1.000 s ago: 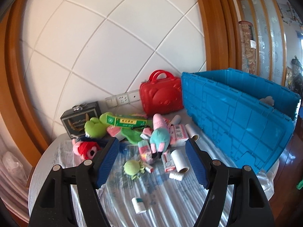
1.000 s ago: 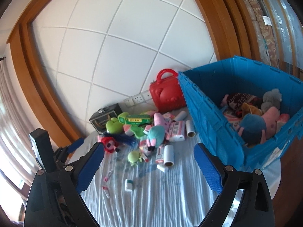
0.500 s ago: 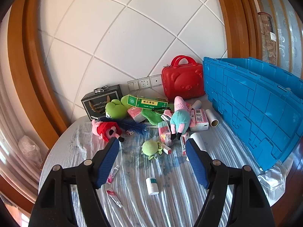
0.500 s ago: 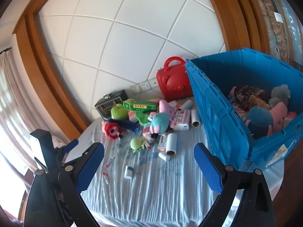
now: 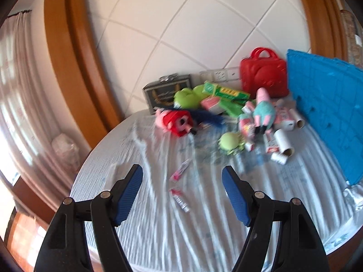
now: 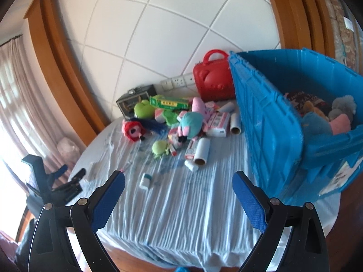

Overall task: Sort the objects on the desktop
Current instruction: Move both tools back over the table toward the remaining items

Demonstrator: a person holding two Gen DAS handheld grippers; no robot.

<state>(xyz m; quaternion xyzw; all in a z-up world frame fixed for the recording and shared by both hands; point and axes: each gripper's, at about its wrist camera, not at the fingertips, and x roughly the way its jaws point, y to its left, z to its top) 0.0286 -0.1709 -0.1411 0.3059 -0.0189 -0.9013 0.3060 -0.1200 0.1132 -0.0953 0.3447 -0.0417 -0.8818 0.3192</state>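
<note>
Currently | left tongs [image 5: 182, 189] agape, empty | right tongs [image 6: 178, 195] agape, empty

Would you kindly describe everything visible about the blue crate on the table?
The blue crate is a large ribbed bin that looks like hard plastic, standing open on the right side of the cloth-covered table. Soft toys fill its inside, among them a grey one and a pink one. A white label sits on its near wall. The red case stands just beside it.

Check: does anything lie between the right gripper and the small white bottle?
Nothing visible does. The right gripper is open above bare cloth, and the white bottle lies alone just ahead, left of its centre line.
</note>
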